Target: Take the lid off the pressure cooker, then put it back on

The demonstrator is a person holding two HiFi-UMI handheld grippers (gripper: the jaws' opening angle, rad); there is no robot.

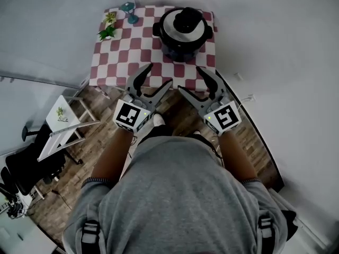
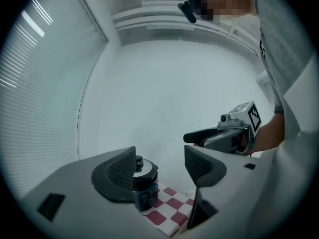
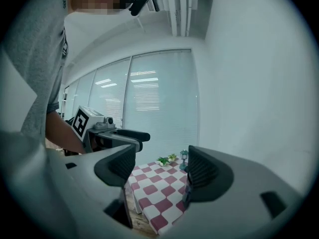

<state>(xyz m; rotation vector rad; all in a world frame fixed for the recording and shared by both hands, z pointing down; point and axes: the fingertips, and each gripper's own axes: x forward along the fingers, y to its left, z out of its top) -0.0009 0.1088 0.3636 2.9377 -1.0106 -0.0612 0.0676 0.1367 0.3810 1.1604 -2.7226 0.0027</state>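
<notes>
On the far side of the checked table (image 1: 119,62), seen from the head view, stands the pressure cooker (image 1: 179,52), toward the right-hand end of the cloth; its lid (image 1: 184,25) sits on top, black knob upward; two small potted plants (image 1: 108,29) and a teal lantern (image 1: 128,12) stand at the left end, well apart from the cooker; the left gripper (image 1: 159,74) and the right gripper (image 1: 190,79) are held side by side at the near edge of the table, both pointing toward the cooker and touching nothing; each has its fingers spread wide with nothing between them; a white folding stool (image 1: 63,121) stands on the wooden floor (image 1: 183,115) to the left.

From the left gripper view, the two pads stand well apart and bare; the cooker shows in the distance, partly behind the left pad, on a corner of the checked cloth; the right gripper reaches in from the right, its marker cube on top.

From the right gripper view, the pads are likewise wide apart and empty; the checked cloth lies beyond the gap, with the plants and the lantern at its far end; the left gripper shows at the left, before a wall of window blinds (image 3: 159,98).
</notes>
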